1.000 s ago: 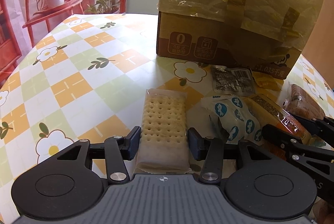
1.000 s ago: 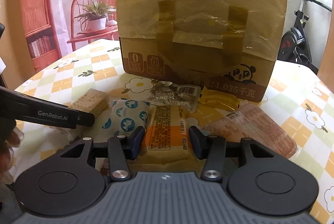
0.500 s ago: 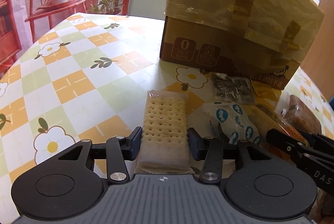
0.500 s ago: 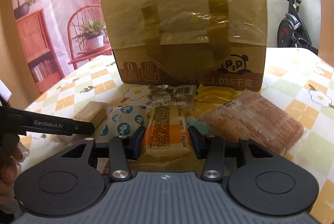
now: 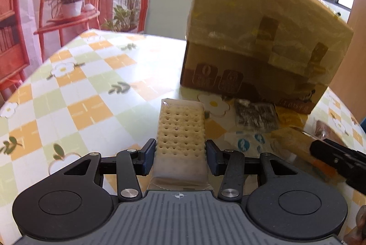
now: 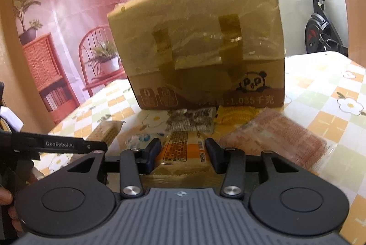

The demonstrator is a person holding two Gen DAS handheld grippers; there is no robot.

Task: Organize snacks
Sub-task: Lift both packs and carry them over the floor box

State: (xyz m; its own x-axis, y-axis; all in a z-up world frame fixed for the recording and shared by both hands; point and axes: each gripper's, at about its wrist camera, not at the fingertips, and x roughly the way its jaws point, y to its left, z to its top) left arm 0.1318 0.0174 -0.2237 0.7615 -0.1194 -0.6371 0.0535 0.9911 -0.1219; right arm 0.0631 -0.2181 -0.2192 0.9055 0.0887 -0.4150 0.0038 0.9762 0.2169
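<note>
- Left wrist view: the left gripper (image 5: 180, 157) has its blue-padded fingers (image 5: 147, 158) pressed against the long sides of a clear-wrapped pale cracker pack with rows of pinholes (image 5: 180, 133). They stand partly closed and hold it near its near end, while the far end reaches out over the tabletop (image 5: 87, 94).
- Right wrist view: the right gripper (image 6: 183, 153) has its fingers (image 6: 152, 152) clamped on the two sides of an orange-and-yellow foil biscuit packet with a printed label (image 6: 183, 149), again at the near end.
- Handling, as a judgement: both packs look light. The crackers are stiff but brittle, so a grip across the flat long edges near the middle seems safer than a hard squeeze at the end. The foil packet is slick and crinkly and may slide if tilted.
- Just beyond, loose on the checked floral cloth, lie a white pouch with blue round prints (image 5: 249, 142), a grey speckled sachet (image 6: 194, 118), a small yellow wrapper (image 6: 238, 113) and a reddish-brown clear-wrapped pack (image 6: 274, 135).
- Farther back stands a tall brown cardboard box with a panda logo, taped over with clear film (image 6: 199, 50); I judge it the likely place for the snacks.
</note>
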